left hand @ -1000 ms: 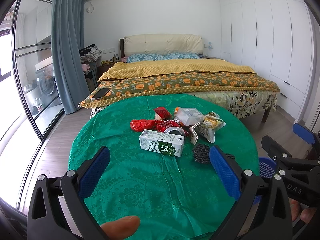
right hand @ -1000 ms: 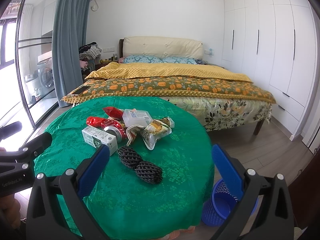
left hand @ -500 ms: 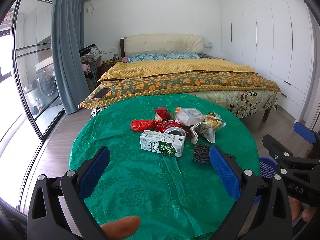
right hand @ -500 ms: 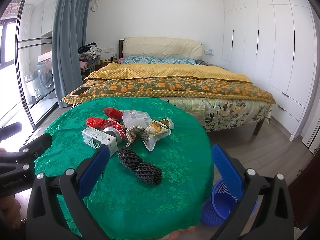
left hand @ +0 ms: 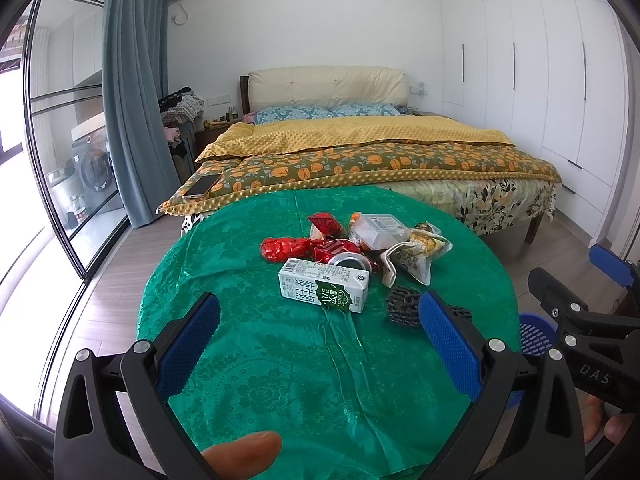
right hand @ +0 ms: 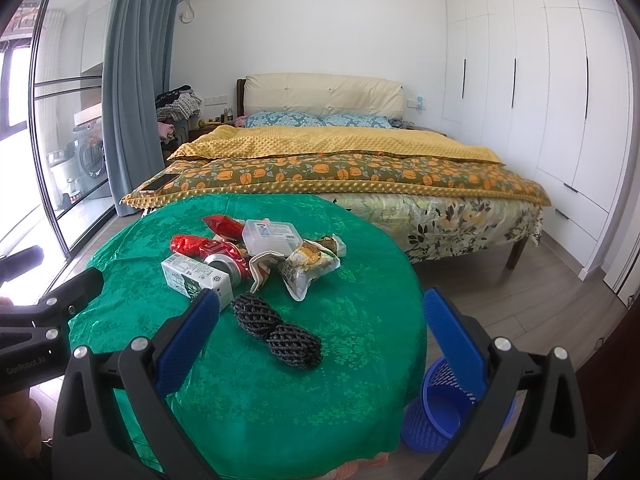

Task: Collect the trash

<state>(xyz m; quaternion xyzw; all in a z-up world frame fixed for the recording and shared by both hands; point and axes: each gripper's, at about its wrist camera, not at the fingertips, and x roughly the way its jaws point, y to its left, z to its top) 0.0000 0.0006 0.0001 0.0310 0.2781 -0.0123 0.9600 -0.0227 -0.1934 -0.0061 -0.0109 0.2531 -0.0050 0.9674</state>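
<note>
Bed (right hand: pixel 340 160) behind table; phone (right hand: pixel 159 183) on quilt; white wardrobe (right hand: pixel 560 100).

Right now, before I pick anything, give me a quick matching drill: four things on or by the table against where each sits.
Things:
1. milk carton
2. black net
3. blue basket
4. clear box

Places:
A. on the floor, right of the table
B. far side of the pile, toward the bed
C. left front of the pile, lying flat
D. alone on the cloth, nearest the right gripper

Pairs: 1-C, 2-D, 3-A, 4-B
</note>
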